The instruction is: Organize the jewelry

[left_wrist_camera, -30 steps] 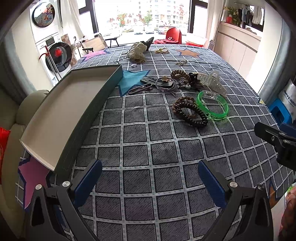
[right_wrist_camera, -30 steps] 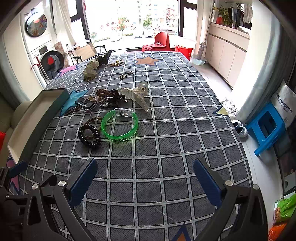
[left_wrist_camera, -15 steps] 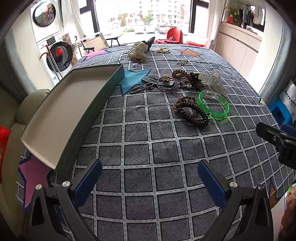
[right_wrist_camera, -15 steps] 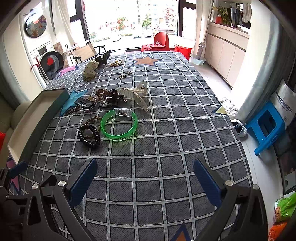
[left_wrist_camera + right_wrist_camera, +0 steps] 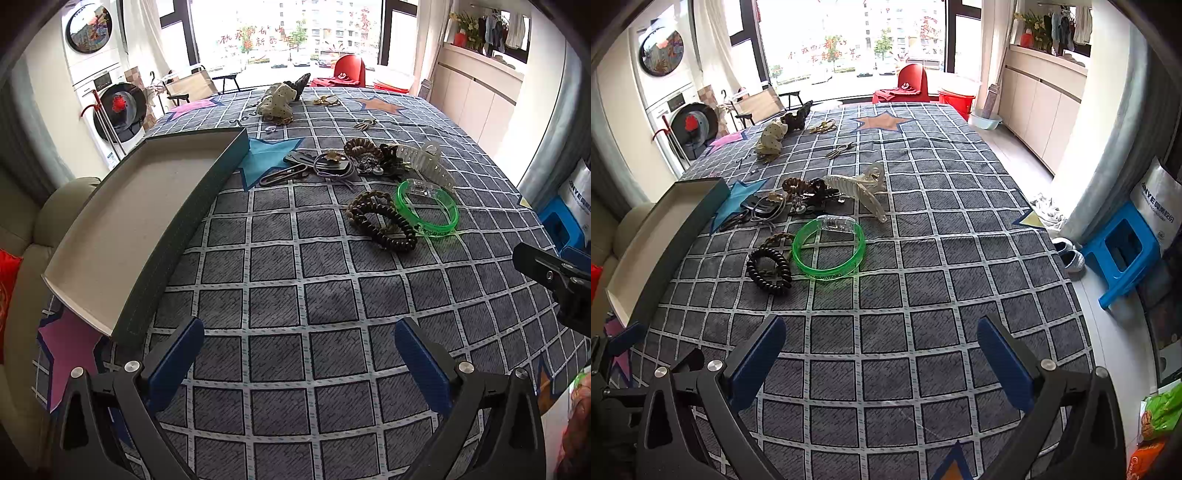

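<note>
1. Left hand-held gripper is held low over the checked table cover, jaws spread wide, nothing between them; likely parked there ahead of a first pick.
2. Right hand-held gripper is likewise spread wide and empty, aimed at the jewelry cluster ahead.
3. Open box tray is laid along the left edge of the table, interior bare, apparently set there as the drop spot; nothing is sorted into it yet.
4. Green bangle is lying flat, nearest to the right hand-held gripper, touching the black coil hair tie beside it.
5. A clear claw clip and a tangle of dark clips and bands are piled just behind, near the blue star patch.
6. A spotted fabric piece and small gold-toned items are scattered well apart at the far end.
7. Task is judged at its start: all pieces are on the table, none gripped.
</note>
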Demonstrator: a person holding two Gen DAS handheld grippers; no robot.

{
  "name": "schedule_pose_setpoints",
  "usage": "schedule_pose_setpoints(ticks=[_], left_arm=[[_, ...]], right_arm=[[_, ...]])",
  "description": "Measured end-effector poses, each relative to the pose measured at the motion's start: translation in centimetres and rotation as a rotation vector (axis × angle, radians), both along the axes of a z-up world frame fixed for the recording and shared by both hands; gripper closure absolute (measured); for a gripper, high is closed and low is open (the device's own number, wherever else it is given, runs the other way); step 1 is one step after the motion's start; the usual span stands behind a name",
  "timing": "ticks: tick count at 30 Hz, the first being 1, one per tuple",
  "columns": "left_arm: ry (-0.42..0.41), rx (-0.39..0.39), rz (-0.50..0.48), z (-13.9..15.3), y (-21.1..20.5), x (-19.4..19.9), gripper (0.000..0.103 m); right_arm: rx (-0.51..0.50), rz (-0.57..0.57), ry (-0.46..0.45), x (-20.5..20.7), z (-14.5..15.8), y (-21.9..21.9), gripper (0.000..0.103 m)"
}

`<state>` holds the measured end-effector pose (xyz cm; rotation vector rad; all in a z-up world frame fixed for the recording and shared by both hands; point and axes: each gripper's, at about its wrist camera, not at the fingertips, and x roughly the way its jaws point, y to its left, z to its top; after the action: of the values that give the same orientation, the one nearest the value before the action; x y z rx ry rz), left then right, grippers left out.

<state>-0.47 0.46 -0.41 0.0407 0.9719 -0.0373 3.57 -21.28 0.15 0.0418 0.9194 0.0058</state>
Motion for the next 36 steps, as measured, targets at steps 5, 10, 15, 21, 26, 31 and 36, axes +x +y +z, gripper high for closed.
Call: schedule_pose_setpoints(ticks=[5,10,15,21,26,31,36], left_arm=[[0.003,0.001,0.003,-0.11,0.17,-0.09,0.000],[0.004,0.001,0.007,-0.09,0.33,-0.21,0.000],[0.004,0.001,0.005,-0.08,0.27,-0.15,0.000],[0.006,0.001,0.005,-0.10,0.28,-0.12,0.000],[0.007,0.001,0.006,-0.12,0.29,-0.10,0.000],[0.013,0.001,0.008,-0.29,0.29,-0.04,0.000],[0.015,0.001,0.008,-0.33,0.16,0.09,0.000]], right_arm=[[0.000,0.001,0.000,0.16,-0.24,0.10,0.000],[0.001,0.000,0.001,-0.08,-0.08,-0.13,0.000],[0.001,0.001,0.001,-0.04,-0.12,-0.10,0.000],[0.001,0.000,0.001,0.05,-0.20,-0.04,0.000],[0.002,0.000,0.001,-0.05,-0.15,-0.18,0.000],[0.004,-0.001,0.002,-0.04,-0.19,-0.22,0.000],[0.012,-0.004,0.005,0.19,-0.43,-0.49,0.000]])
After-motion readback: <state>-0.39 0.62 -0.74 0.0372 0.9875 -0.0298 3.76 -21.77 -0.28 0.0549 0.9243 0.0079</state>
